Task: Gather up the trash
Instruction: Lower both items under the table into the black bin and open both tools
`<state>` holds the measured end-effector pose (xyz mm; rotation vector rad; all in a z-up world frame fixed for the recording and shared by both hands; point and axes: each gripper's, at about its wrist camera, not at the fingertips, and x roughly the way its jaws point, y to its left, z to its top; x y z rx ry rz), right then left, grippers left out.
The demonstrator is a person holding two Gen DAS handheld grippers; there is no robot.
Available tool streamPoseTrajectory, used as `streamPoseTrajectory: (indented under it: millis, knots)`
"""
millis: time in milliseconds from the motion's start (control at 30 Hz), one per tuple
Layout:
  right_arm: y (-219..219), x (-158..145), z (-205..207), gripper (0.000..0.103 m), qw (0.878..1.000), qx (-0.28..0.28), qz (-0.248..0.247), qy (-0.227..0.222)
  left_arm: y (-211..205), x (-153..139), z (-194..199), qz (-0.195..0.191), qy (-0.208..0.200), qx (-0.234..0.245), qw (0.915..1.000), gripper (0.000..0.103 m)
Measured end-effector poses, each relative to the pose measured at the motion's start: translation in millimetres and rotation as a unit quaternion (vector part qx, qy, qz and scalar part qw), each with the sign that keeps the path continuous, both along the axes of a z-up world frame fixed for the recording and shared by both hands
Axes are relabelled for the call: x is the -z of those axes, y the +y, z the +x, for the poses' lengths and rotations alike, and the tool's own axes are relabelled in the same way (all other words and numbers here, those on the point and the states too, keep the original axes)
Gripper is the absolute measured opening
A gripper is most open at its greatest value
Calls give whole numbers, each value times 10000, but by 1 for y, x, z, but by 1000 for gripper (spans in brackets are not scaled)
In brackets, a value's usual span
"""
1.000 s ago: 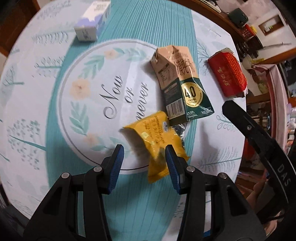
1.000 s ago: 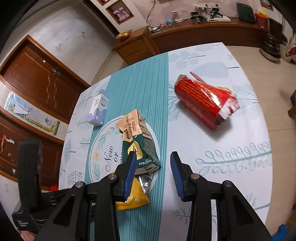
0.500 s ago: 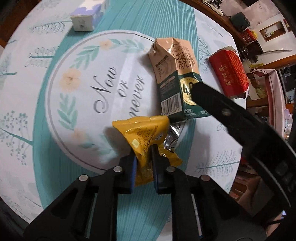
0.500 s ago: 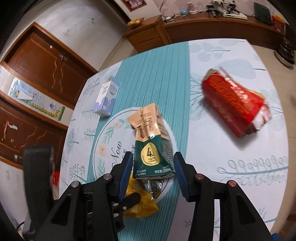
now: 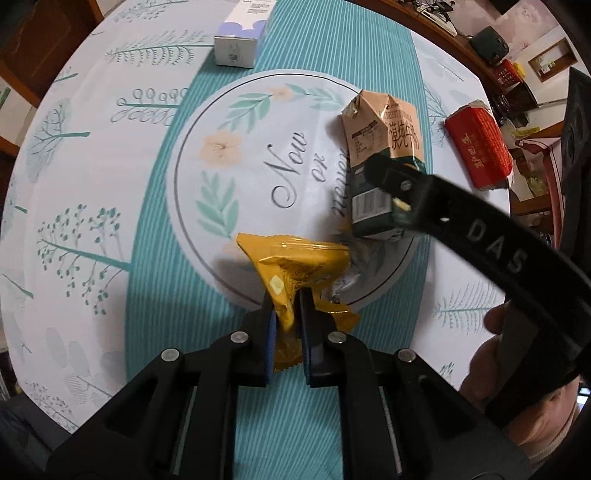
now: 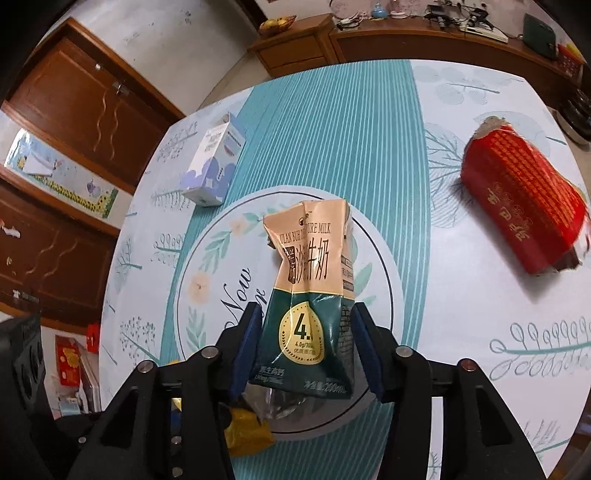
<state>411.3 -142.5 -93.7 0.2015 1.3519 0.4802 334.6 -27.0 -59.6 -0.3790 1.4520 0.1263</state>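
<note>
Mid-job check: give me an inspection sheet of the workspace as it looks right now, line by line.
Surface: table under a teal and white printed cloth.
Job's things: yellow wrapper pinched in the left tool; milk carton lying flat between the right tool's fingers; red pack and white box lying apart, untouched.
Clutter: nothing seen beyond the trash.
Grippers: left tool shut on the wrapper; right tool open, straddling the carton, contact unclear.
Cables: some on the sideboard behind the table.
Surroundings: wooden doors, sideboard with small items.
</note>
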Motion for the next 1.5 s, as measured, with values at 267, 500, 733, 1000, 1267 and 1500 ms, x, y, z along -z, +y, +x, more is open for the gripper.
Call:
streamPoseTrajectory:
  millis: [267, 500, 733, 1000, 1267, 1500]
  knots:
    - [-20, -22, -40, 42, 9995, 251, 188, 29, 25, -27, -46, 102, -155, 320, 9993, 8]
    - [-32, -50, -126, 42, 9979, 602, 247, -21, 39, -53, -97, 108, -382, 758, 9963, 8]
    - [-29, -87, -252, 42, 9920, 1208, 294, -218, 50, -81, -172, 3, -683, 1343, 9886, 8]
    - [2, -110, -400, 42, 9837, 1743, 344, -291, 71, -106, -275, 19, -1080, 2014, 9735, 8]
    - [33, -113, -495, 42, 9834, 1803, 214, -69, 82, -96, -350, -28, -868, 2363, 9678, 8]
    - [39, -97, -536, 42, 9832, 1803, 96, 252, 72, -79, -378, 10, -769, 2503, 9651, 8]
